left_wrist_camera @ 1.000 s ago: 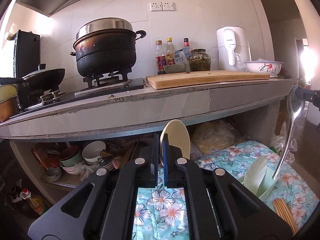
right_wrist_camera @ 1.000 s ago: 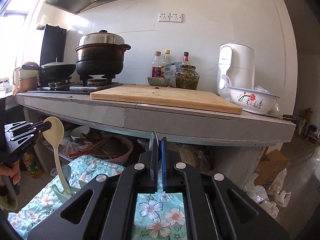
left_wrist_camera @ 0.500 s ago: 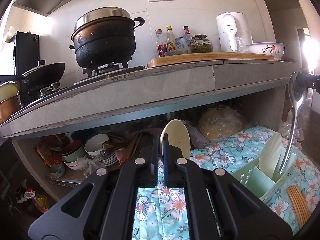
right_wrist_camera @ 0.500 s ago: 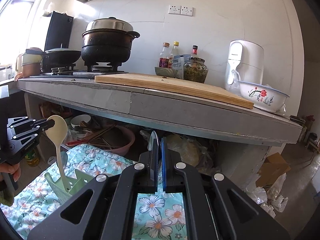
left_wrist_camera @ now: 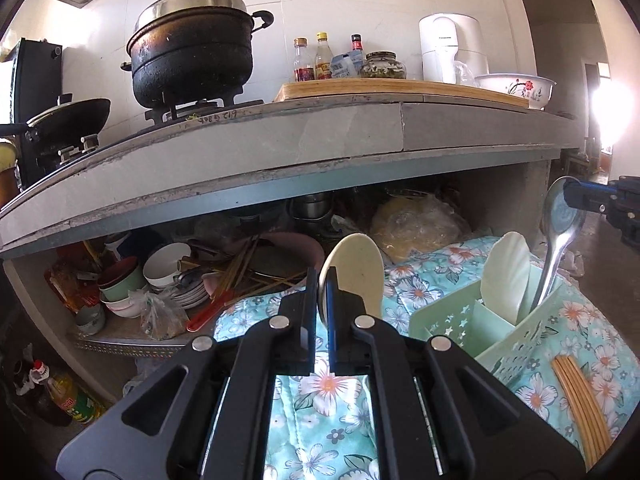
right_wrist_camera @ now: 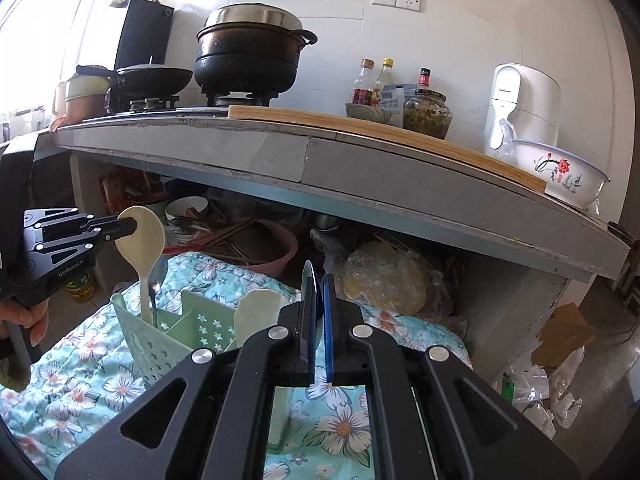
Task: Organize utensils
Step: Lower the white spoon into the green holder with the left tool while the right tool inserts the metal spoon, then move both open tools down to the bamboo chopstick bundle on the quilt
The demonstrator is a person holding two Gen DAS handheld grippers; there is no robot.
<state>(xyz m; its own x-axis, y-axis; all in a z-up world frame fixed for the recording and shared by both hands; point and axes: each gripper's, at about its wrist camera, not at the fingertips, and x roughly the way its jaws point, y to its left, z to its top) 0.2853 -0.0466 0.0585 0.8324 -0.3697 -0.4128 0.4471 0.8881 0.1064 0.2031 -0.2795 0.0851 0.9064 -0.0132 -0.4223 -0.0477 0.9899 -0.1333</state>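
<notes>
My left gripper [left_wrist_camera: 321, 300] is shut on the bowl of a cream plastic spoon [left_wrist_camera: 354, 268]. In the right wrist view this spoon [right_wrist_camera: 142, 240] stands with its handle down in the left compartment of a pale green utensil holder [right_wrist_camera: 176, 336], held by the left gripper [right_wrist_camera: 132, 224]. My right gripper [right_wrist_camera: 318, 312] is shut on the bowl of a metal spoon [right_wrist_camera: 310, 280]. In the left wrist view that metal spoon [left_wrist_camera: 560, 228] has its handle in the holder [left_wrist_camera: 516, 332], gripped by the right gripper [left_wrist_camera: 572, 196]. Another cream spoon [left_wrist_camera: 506, 272] stands in the holder.
The holder sits on a floral blue cloth [left_wrist_camera: 320, 412]. Wooden chopsticks [left_wrist_camera: 580, 400] lie on the cloth beside it. A concrete counter [left_wrist_camera: 280, 152] overhangs behind, with bowls and dishes [left_wrist_camera: 168, 272] on the shelf under it. A second metal spoon [right_wrist_camera: 158, 276] stands in the holder.
Both grippers have come down with their spoons. The spoon handles now reach into the green holder. The counter has risen in both views.
</notes>
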